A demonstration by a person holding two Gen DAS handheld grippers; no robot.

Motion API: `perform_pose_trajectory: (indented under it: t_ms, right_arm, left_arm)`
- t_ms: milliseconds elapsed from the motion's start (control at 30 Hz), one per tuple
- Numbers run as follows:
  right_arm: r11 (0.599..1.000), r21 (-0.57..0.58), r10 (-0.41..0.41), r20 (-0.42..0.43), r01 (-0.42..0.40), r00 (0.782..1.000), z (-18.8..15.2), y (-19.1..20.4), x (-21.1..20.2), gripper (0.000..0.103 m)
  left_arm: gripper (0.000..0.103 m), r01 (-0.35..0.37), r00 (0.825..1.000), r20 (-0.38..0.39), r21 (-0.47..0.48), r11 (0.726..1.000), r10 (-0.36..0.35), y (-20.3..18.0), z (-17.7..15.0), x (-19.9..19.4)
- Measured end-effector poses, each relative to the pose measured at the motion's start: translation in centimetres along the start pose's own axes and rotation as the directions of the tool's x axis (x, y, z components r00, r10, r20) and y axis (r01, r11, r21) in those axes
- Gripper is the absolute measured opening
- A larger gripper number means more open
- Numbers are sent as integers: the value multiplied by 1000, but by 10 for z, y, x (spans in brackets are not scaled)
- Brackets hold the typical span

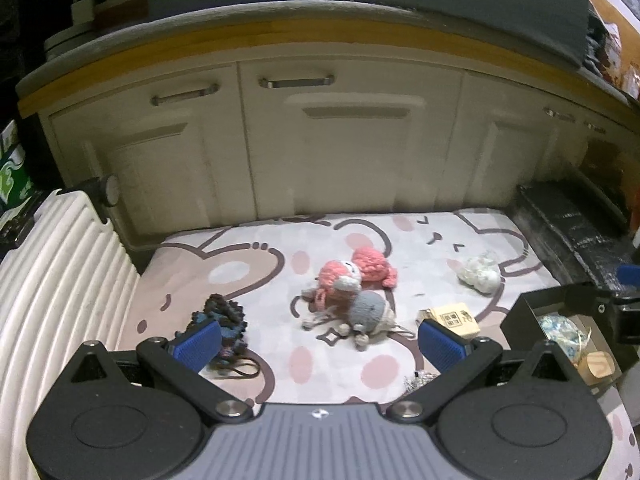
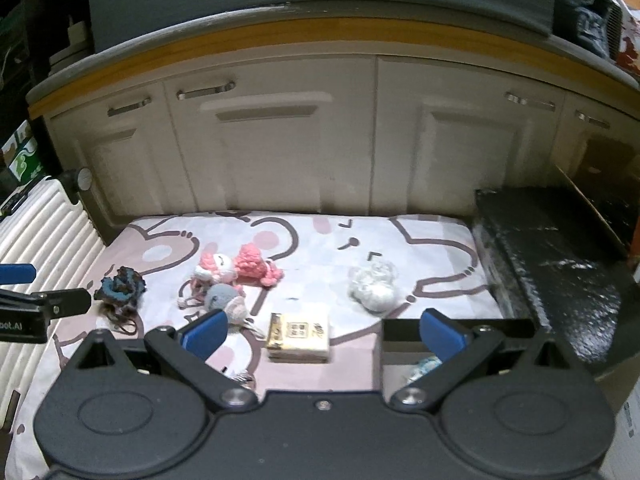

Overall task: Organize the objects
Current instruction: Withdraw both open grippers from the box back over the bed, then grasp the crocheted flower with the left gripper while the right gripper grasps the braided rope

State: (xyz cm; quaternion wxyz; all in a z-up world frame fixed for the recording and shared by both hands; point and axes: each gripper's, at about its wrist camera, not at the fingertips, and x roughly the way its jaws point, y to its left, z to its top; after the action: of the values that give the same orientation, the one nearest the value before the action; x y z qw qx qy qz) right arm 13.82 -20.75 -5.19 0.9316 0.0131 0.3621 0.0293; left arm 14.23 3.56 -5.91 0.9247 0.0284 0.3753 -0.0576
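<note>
A: What's left to tidy?

B: Loose things on the mat [image 2: 420, 248]. Nearest the right tongs [image 2: 324, 334] is the packet [image 2: 299, 337], flat near the mat's front edge, right between the tongs' spread fingers. The black box [image 2: 400, 336] sits at the mat's front right corner, just beside the packet, with a few items already in it.

A: Which way does the packet run?

B: Its long side lies roughly across the right tongs' opening, so I judge they'd need to straddle the shorter span or turn a little. Hard to be sure through the fisheye.

A: And the left tongs [image 1: 320, 340]?

B: Also open and holding nothing. They hang over the front of the mat, with the dark yarn piece [image 1: 224, 320] by their left finger and the grey toy [image 1: 370, 312] straight ahead, touching the pink toy [image 1: 340, 276] behind it. From that side the packet [image 1: 454, 317] lies just past the right finger.

A: So who takes the packet?

B: The right hand, I'd say; it is nearer to both packet and box. The white bundle [image 2: 374, 286] lies farther back toward the mat's right edge, apart from the rest.

A: Beyond the mat?

B: Cabinet doors [image 2: 280, 152] along its back edge, a ribbed white case [image 1: 52, 280] along its left.
</note>
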Motion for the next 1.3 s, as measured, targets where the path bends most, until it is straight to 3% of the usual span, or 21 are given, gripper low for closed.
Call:
perform_pose_trajectory:
  t_ms: [200, 467, 633, 833, 933, 1133, 1300]
  right_arm:
    - [999, -36, 16, 2, -16, 1000, 6, 19, 9, 103]
    - [995, -84, 48, -1, -48, 999, 11, 40, 27, 103]
    - [987, -151, 54, -11, -55, 998, 15, 53, 41, 103]
    - [985, -144, 88, -20, -90, 996, 23, 60, 56, 103]
    - [974, -173, 141, -39, -146, 989, 27, 67, 63, 103]
    - [947, -281, 144, -62, -155, 988, 23, 84, 75, 103]
    - [952, -234, 176, -110, -198, 978, 13, 83, 89, 103]
  left_arm:
    - [103, -26, 999, 31, -33, 999, 27, 14, -1, 1]
    - [103, -88, 996, 8, -109, 990, 89, 45, 2, 9]
    - [103, -141, 990, 11, -98, 985, 143, 57, -1, 18]
    - [103, -126, 992, 9, -165, 978, 130, 77, -3, 30]
    - [103, -156, 987, 21, -179, 971, 162, 83, -4, 38]
    - [103, -210, 976, 12, -199, 957, 217, 96, -6, 60]
    - [102, -224, 974, -9, -207, 952, 227, 102, -8, 82]
